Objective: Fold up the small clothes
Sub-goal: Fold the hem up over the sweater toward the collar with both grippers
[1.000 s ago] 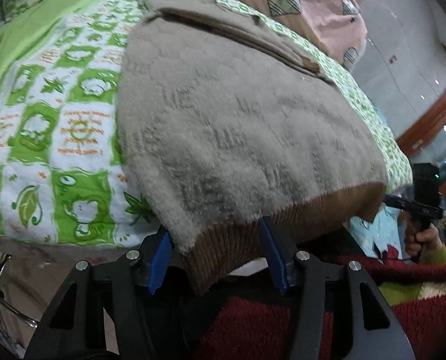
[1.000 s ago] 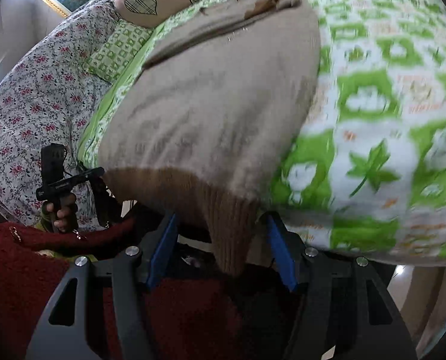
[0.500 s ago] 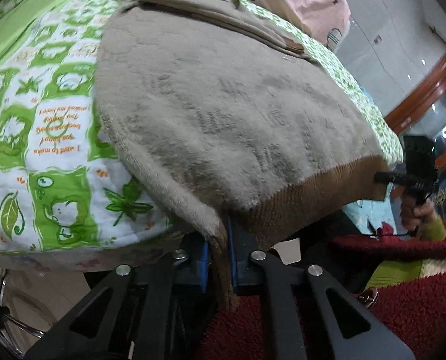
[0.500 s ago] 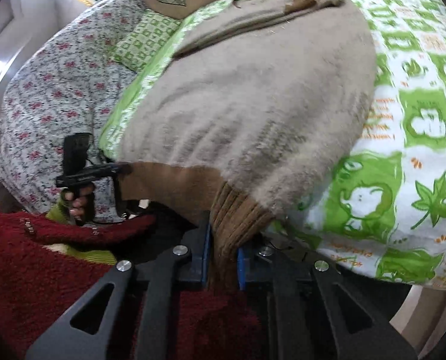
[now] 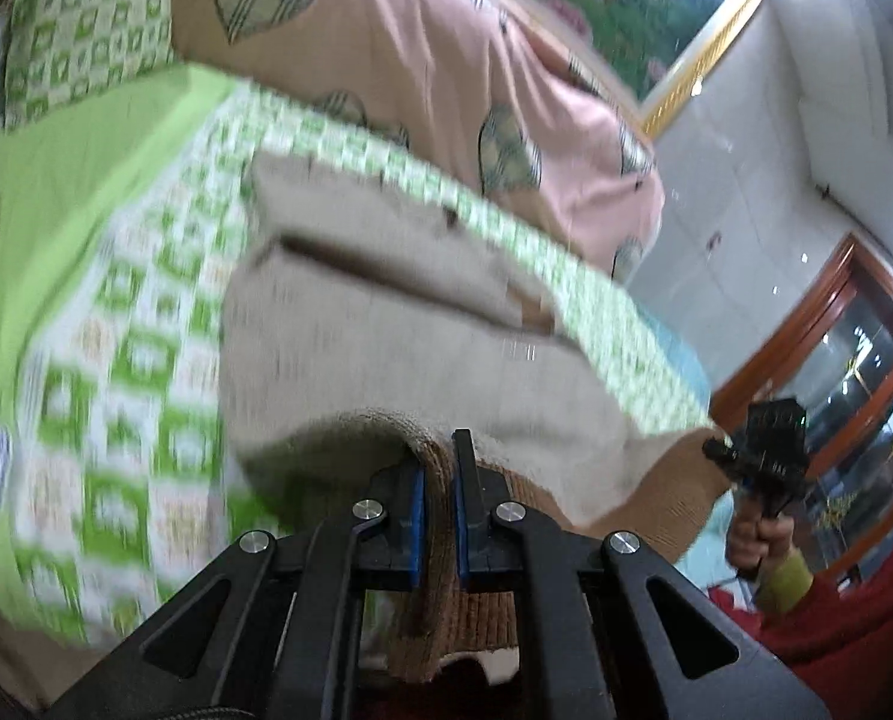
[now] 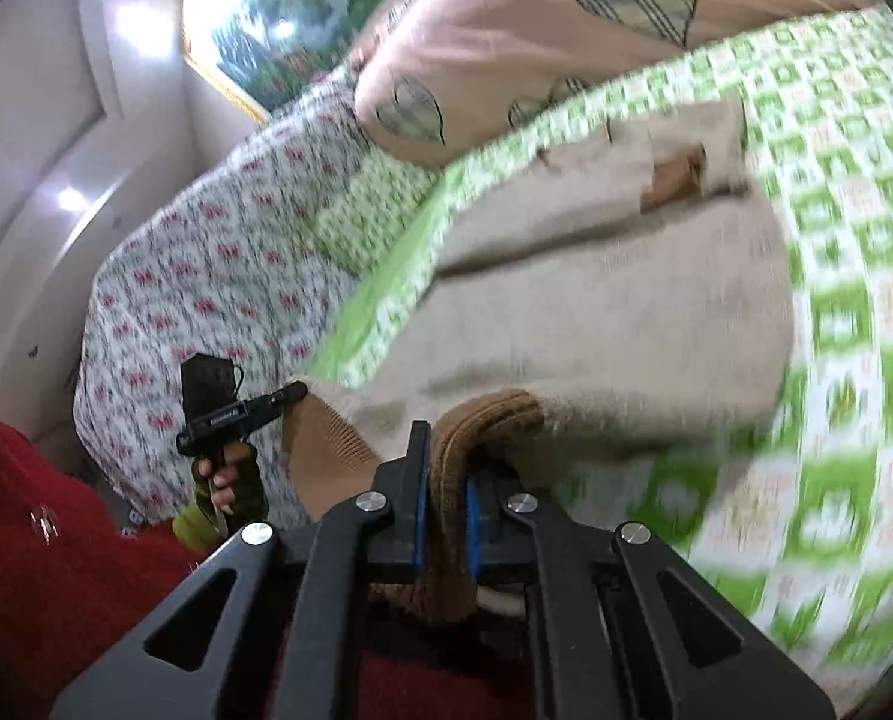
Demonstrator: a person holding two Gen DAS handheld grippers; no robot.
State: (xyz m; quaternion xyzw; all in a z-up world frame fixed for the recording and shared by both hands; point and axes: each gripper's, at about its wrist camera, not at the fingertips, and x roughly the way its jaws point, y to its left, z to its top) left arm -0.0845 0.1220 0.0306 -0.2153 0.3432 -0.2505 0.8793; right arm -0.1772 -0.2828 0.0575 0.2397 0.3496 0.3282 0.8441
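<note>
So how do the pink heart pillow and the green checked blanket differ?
The pink pillow is plain pink with scattered plaid hearts; the green blanket is a grid of green and white squares. The pillow sits bulky at the far end, while the blanket lies spread flat. The beige sweater rests on the blanket, not on the pillow. Both are soft bedding on the same bed.

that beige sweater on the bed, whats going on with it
A person is folding it with a handheld gripper in each hand. The left gripper and the right gripper are each shut on the brown ribbed hem of the beige sweater, at its two bottom corners. The hem is raised off the green patterned bedspread while the sweater's upper part lies flat, with a sleeve folded across it. Both views are motion-blurred. The bottom-to-top fold is not yet laid down.
</note>
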